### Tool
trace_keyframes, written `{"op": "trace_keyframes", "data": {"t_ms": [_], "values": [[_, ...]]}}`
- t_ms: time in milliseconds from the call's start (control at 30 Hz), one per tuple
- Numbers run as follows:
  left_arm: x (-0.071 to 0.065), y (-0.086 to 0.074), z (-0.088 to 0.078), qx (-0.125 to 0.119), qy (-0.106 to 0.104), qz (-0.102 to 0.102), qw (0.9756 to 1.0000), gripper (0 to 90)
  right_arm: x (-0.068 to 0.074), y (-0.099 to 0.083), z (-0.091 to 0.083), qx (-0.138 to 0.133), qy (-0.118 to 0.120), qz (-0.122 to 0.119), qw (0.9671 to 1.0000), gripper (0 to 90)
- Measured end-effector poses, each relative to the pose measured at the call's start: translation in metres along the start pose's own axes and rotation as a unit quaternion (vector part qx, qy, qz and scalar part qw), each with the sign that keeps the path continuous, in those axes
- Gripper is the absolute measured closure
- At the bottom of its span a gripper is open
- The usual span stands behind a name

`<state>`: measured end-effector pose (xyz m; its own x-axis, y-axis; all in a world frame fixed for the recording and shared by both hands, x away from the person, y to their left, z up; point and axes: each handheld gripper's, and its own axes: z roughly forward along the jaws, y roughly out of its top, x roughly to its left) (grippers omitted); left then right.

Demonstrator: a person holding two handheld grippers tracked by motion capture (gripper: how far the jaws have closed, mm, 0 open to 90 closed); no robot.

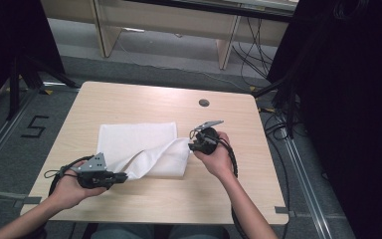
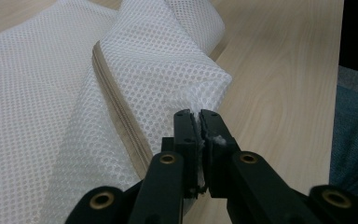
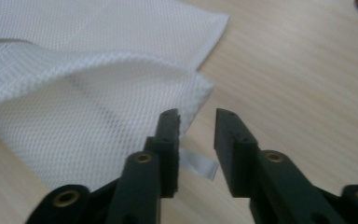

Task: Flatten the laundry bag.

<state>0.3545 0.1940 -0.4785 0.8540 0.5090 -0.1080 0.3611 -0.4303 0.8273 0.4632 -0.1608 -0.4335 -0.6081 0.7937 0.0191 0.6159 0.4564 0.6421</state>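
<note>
Left gripper (image 2: 196, 116) clamped on mesh bag (image 2: 158, 70) corner

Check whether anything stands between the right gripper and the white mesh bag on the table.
Nothing visible does. The right gripper stands open right at a corner of the white mesh zippered bag, with bare wooden table beside it.

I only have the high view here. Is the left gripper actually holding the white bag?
Observer: Yes. In the left gripper view the left gripper is shut on a corner of the mesh bag.
Operator: And the right one?
Observer: The right gripper has its jaws apart, nothing pinched; the bag's edge lies just past them.
Operator: Any detail on the bag?
Observer: A beige zipper runs along the lifted fold.
</note>
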Motion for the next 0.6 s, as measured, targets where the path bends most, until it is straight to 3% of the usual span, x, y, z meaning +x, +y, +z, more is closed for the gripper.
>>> {"op": "trace_keyframes", "data": {"t_ms": [33, 100, 133, 167, 200, 267, 333, 367, 400, 500, 567, 600], "values": [[0.001, 0.0, 0.0, 0.001, -0.001, 0.009, 1.0, 85.5, 0.001, 0.002, 0.0, -0.011, -0.003, 0.002, 0.9999, 65.0], [0.001, -0.003, 0.001, -0.001, -0.005, 0.01, 0.9999, 85.5, 0.005, 0.011, -0.003, -0.024, -0.008, -0.006, 0.9997, 60.5], [0.003, -0.002, 0.0, 0.011, -0.009, 0.017, 0.9998, 85.4, 0.007, 0.018, -0.005, -0.029, -0.007, -0.022, 0.9993, 59.4], [0.002, -0.004, 0.0, 0.01, -0.003, 0.016, 0.9998, 85.4, 0.011, 0.022, -0.005, -0.029, -0.002, -0.018, 0.9994, 57.8], [0.003, -0.004, 0.0, 0.014, -0.005, 0.019, 0.9997, 85.4, 0.021, 0.032, -0.002, -0.04, 0.013, -0.033, 0.9986, 55.1], [0.002, -0.005, 0.0, 0.012, -0.009, 0.013, 0.9998, 85.4, 0.026, 0.035, 0.0, -0.039, 0.017, -0.042, 0.9982, 54.2], [0.001, -0.006, -0.001, 0.007, -0.006, -0.001, 1.0, 85.4, 0.035, 0.039, 0.003, -0.02, 0.029, -0.059, 0.9976, 50.8], [0.001, -0.006, -0.001, 0.005, -0.007, 0.0, 1.0, 85.3, 0.038, 0.041, 0.006, -0.01, 0.038, -0.068, 0.9969, 50.9], [0.003, -0.006, -0.002, 0.006, -0.006, 0.013, 0.9999, 85.3, 0.04, 0.042, 0.008, -0.002, 0.041, -0.082, 0.9958, 49.9], [0.004, -0.006, -0.005, 0.011, -0.005, 0.004, 0.9999, 85.3, 0.044, 0.041, 0.016, 0.021, 0.05, -0.12, 0.9913, 47.6], [0.005, -0.006, -0.005, 0.012, -0.005, 0.005, 0.9999, 85.3, 0.044, 0.039, 0.019, 0.032, 0.056, -0.126, 0.99, 45.8], [0.003, -0.007, -0.003, 0.006, -0.004, -0.008, 0.9999, 85.2, 0.044, 0.038, 0.021, 0.038, 0.049, -0.129, 0.9897, 45.3]]}}
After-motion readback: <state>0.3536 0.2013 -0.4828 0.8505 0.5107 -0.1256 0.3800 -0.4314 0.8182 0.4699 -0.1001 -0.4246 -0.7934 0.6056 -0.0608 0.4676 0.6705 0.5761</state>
